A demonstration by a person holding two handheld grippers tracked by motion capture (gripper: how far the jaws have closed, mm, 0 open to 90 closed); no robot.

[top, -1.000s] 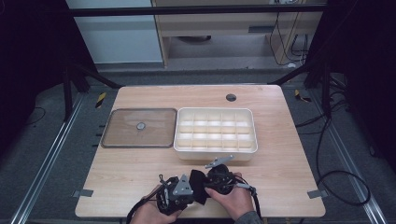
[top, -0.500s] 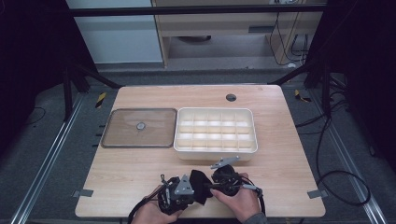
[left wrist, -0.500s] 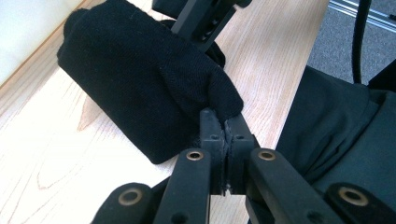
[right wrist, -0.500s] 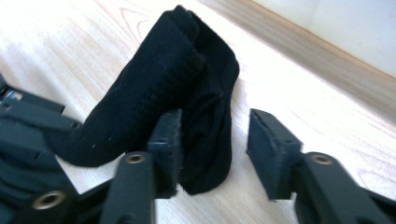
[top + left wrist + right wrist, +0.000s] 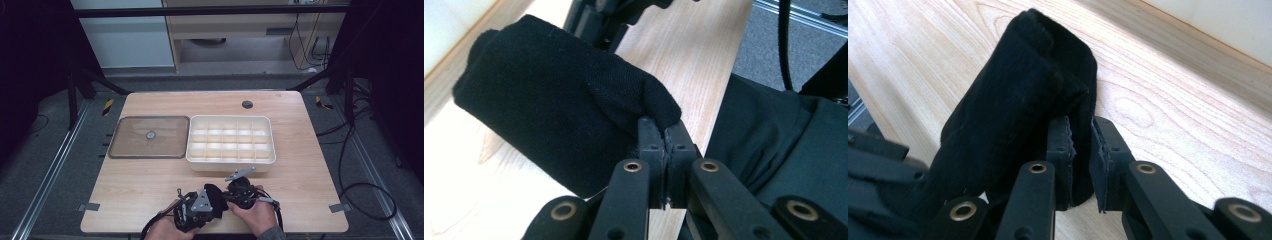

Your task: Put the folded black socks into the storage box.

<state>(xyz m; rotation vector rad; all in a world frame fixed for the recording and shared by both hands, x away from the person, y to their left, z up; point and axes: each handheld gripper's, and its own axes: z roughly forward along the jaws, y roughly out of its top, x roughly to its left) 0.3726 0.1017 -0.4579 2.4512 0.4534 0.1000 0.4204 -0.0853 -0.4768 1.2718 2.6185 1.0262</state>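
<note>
at the bottom centre of the high view, a black cloth (image 5: 214,196) is held just above the bench (image 5: 150,185) between the two tools. the left tool (image 5: 665,145) is pressed together on a fold of the cloth at lower centre of its own view; the right tool (image 5: 1080,145) is clamped on another fold — a thick band fills the gap between its jaws. farther up, at mid-frame, a white divided tray (image 5: 230,161) is seen, with a clear lid (image 5: 125,145) lying flat to its left.

Matt black knitted cloth (image 5: 564,110)
</note>
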